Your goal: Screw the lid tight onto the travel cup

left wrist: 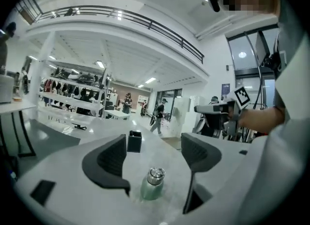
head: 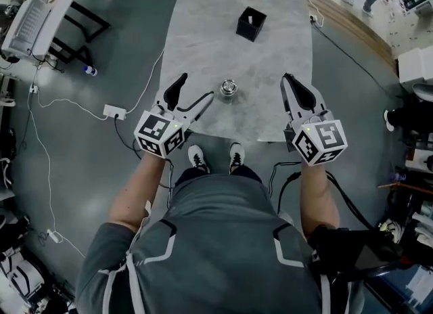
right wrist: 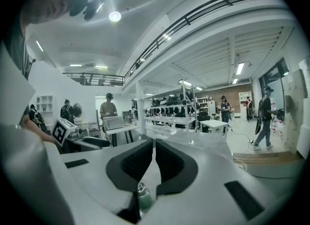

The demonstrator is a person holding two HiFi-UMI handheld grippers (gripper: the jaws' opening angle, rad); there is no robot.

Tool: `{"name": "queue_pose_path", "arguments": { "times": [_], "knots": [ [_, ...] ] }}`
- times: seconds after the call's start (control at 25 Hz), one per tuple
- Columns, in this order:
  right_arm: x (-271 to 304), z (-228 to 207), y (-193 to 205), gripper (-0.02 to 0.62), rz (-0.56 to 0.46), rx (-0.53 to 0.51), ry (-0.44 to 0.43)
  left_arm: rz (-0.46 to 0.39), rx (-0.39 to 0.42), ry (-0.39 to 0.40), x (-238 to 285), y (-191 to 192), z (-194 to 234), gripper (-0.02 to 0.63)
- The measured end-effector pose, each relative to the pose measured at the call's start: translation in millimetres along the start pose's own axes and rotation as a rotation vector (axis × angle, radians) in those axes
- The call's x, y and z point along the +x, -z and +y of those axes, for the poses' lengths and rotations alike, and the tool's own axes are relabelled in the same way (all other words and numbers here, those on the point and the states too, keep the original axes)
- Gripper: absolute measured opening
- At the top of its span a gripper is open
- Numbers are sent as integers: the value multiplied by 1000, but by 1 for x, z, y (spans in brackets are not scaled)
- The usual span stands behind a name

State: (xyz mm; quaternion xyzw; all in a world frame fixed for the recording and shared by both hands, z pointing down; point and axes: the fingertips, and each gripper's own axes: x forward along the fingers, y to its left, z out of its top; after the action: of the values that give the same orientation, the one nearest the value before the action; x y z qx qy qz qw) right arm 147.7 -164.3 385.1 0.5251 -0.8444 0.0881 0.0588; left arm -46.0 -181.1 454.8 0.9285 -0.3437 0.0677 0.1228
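A pale green travel cup (head: pixel 228 89) with a silvery lid on top stands upright on the grey marbled table (head: pixel 223 8), near its front edge. My left gripper (head: pixel 195 89) hovers just left of the cup, jaws open and empty. The left gripper view looks over the cup (left wrist: pixel 153 184), which shows low between the spread jaws of the left gripper (left wrist: pixel 156 151) and apart from them. My right gripper (head: pixel 289 84) is held to the right of the cup, shut on nothing. In the right gripper view the cup (right wrist: pixel 144 196) peeks out below the closed right gripper (right wrist: pixel 154 158).
A black open box (head: pixel 251 24) stands farther back on the table, also visible as the black box (left wrist: pixel 134 141). Cables and a power strip (head: pixel 114 111) lie on the floor at left. People, shelves and tables fill the hall behind.
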Motion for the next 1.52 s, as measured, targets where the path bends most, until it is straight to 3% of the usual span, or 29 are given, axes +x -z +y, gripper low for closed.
{"name": "queue_pose_path", "arguments": {
  "times": [0.04,0.16,0.36,0.48,0.52,0.6,0.68,0.84,0.96,1.08,1.24,1.52],
  "knots": [
    [-1,3,-4,40,0,-6,-7,-9,5,-14,-6,-10,1,355],
    [-3,13,-21,41,-20,-35,-36,-59,58,-66,-21,-44,0,209],
    [-7,18,-44,40,-39,-48,-21,-86,38,-92,-30,-69,-5,168],
    [-7,22,-59,41,-72,-51,-22,-108,32,-113,-36,-92,-3,109],
    [-7,23,-64,40,-81,-53,-22,-123,44,-107,-38,-103,-4,55],
    [-8,26,-70,40,-93,-55,-22,-151,75,-101,-43,-119,-7,17],
    [-9,30,-69,40,-95,-57,-22,-171,85,-111,-48,-127,-8,9],
    [-9,32,-70,31,-99,-33,-14,-176,32,-114,-52,-140,-3,9],
    [-12,27,-73,28,-109,-17,9,-161,89,-123,-54,-150,-6,9],
    [-13,20,-73,26,-105,16,19,-139,131,-160,-49,-155,-4,9],
    [-19,11,-72,26,-97,18,51,-107,92,-237,-45,-151,8,8],
    [-19,2,-75,26,-101,8,78,-118,111,-222,-41,-153,0,9]
  ]
}}
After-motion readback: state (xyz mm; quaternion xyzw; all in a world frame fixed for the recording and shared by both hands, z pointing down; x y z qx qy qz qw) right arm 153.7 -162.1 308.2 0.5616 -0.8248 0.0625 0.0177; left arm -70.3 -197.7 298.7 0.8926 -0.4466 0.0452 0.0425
